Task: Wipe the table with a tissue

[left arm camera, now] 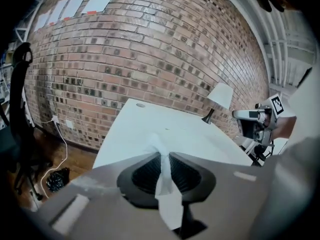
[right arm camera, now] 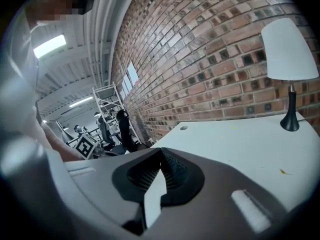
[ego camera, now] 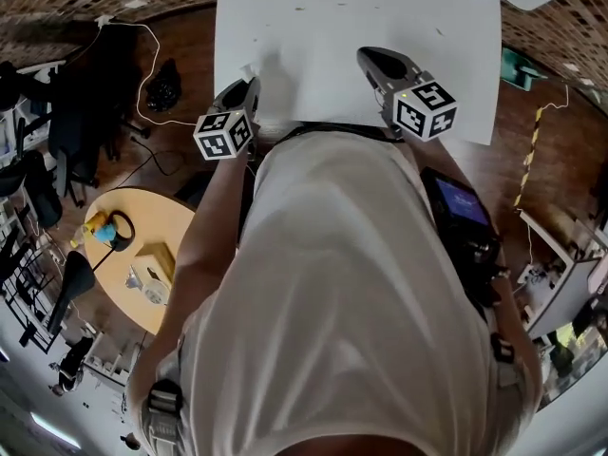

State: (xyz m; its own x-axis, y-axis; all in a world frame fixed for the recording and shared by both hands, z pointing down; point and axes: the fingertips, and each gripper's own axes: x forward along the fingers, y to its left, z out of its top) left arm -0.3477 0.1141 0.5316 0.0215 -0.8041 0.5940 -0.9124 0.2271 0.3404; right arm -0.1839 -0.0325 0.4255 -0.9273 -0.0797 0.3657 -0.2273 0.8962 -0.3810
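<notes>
A white tissue [left arm camera: 165, 183] is pinched between the jaws of my left gripper [left arm camera: 163, 154], and its crumpled end sticks out past the tips above the white table [left arm camera: 150, 129]. In the head view the left gripper [ego camera: 249, 84] sits over the table's [ego camera: 332, 27] near left edge. My right gripper [ego camera: 368, 55] hovers over the near middle of the table. In its own view the right gripper [right arm camera: 161, 150] has its jaws together with nothing between them. The right gripper [left arm camera: 255, 121] also shows at the right of the left gripper view.
A white-shaded lamp [right arm camera: 287, 54] stands at the table's far right corner by the brick wall [left arm camera: 150, 49]. A round wooden side table [ego camera: 180, 231] with small items stands left of me. Cables [ego camera: 152, 74] and a black chair [left arm camera: 20, 114] are on the floor at the left.
</notes>
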